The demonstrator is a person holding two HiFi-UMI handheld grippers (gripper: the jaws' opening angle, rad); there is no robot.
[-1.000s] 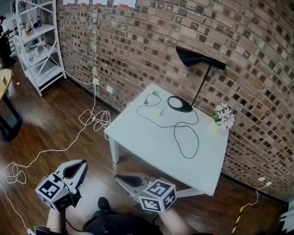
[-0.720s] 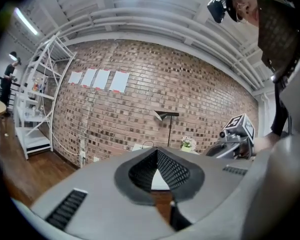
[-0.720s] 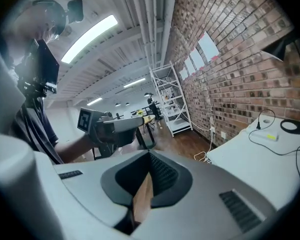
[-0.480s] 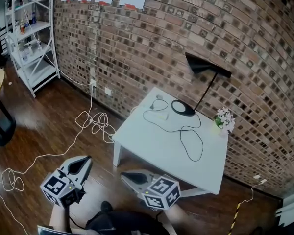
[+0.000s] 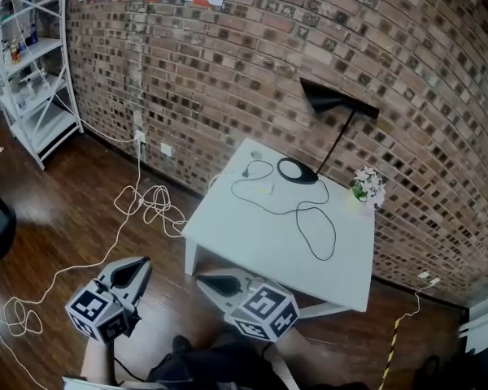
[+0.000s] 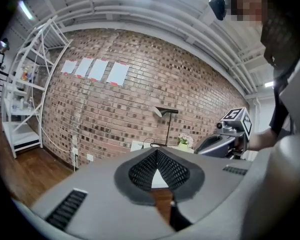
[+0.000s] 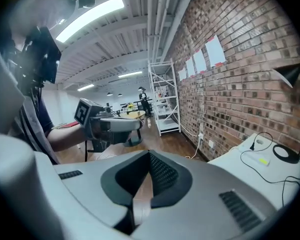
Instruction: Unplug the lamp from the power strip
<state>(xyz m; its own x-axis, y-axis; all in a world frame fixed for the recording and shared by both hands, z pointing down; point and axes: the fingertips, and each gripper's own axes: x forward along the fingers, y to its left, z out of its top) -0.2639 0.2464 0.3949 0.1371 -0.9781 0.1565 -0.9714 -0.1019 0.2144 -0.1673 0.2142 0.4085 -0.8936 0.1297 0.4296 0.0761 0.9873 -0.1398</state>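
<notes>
The black lamp [image 5: 334,100] stands at the far side of the white table [image 5: 264,246], its round base [image 5: 298,171] by the brick wall. Its black cord [image 5: 313,218] loops over the tabletop and ends near the far left corner, where the plug [image 5: 246,171] is too small to make out. Both grippers hang low in front of the table, well short of it. My left gripper [image 5: 137,268] is shut and empty, as is my right gripper [image 5: 211,283]. From the left gripper [image 6: 156,151] view I see the lamp [image 6: 166,115] far off; the right gripper [image 7: 149,154] view shows the cord [image 7: 262,156].
A small pot of white flowers [image 5: 368,187] sits on the table's right side. White cable [image 5: 146,203] lies in coils on the wooden floor, running up to a wall socket [image 5: 140,136]. A white metal shelf [image 5: 28,71] stands at far left.
The view has shifted right, so the shelf and floor cable slide leftward. Both grippers keep their low place before the table, shut throughout.
</notes>
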